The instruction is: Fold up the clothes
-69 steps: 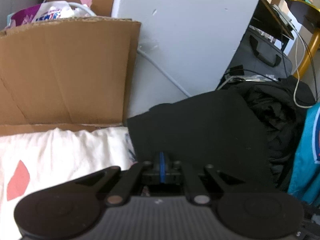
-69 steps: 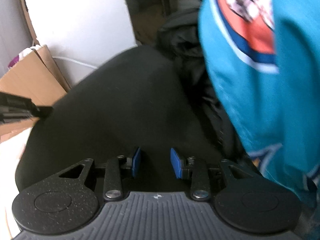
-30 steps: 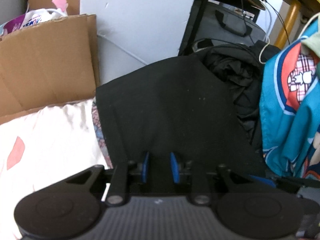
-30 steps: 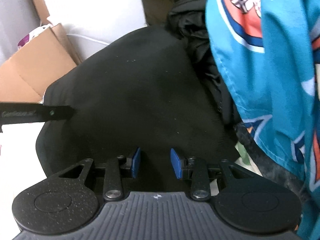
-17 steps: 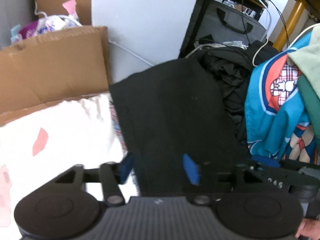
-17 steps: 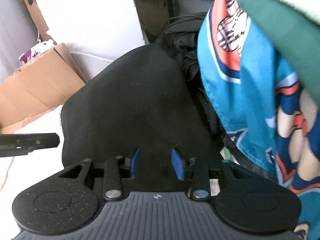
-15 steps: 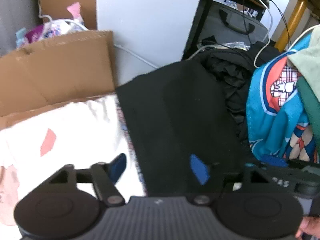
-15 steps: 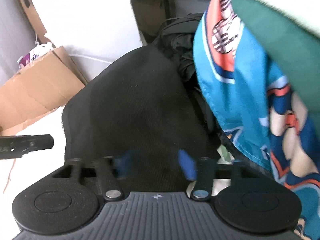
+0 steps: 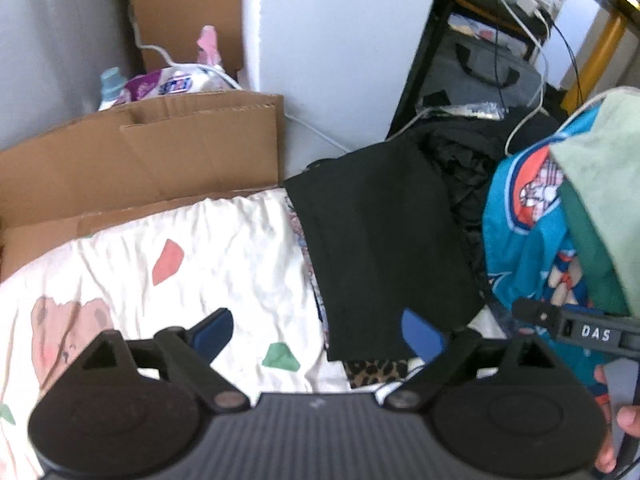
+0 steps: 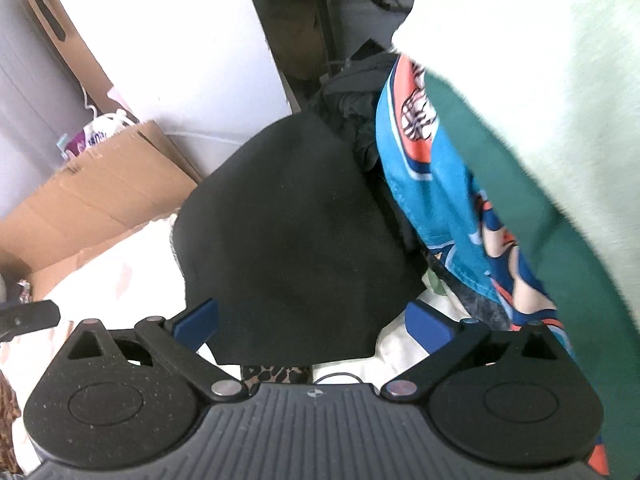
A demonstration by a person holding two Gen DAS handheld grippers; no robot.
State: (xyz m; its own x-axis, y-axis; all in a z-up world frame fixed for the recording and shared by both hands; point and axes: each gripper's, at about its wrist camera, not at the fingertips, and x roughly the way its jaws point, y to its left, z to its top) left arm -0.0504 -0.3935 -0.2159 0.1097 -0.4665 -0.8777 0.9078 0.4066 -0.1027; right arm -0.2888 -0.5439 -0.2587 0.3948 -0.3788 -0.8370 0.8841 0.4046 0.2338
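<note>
Both of my hand-held grippers are spread wide and empty; left hand-held gripper [image 9: 316, 332] has just been opening, nothing between its pads; right hand-held gripper [image 10: 312, 322] likewise just opened, black cloth [image 10: 292, 240] showing through the gap but lying below, not pinched.

Black cloth is a folded flat panel on the bed, resting on the white sheet [image 9: 224, 248] with its far edge up near the wall [image 9: 340, 40]; a leopard-print piece [image 9: 376, 370] pokes out from under its near edge; dark heap [image 9: 460, 152] just beside its right side, teal jersey [image 9: 520, 248] hanging next to that; cardboard box [image 9: 140, 152] off to the left.

My read: this fold is released and I'm clear above it; next item probably comes from the pile on the right.

Risks from here:
- jersey and the green garment [image 10: 540, 80] hang close to my right gripper; reaching in could snag them and drag the heap onto the finished fold;
- black on black, hard to tell the folded edge from the dark heap; I could grab the wrong layer and undo the fold;
- leopard piece underneath; pulling it would shift the black cloth;
- cables [image 9: 520, 136] on the heap could catch a finger.
</note>
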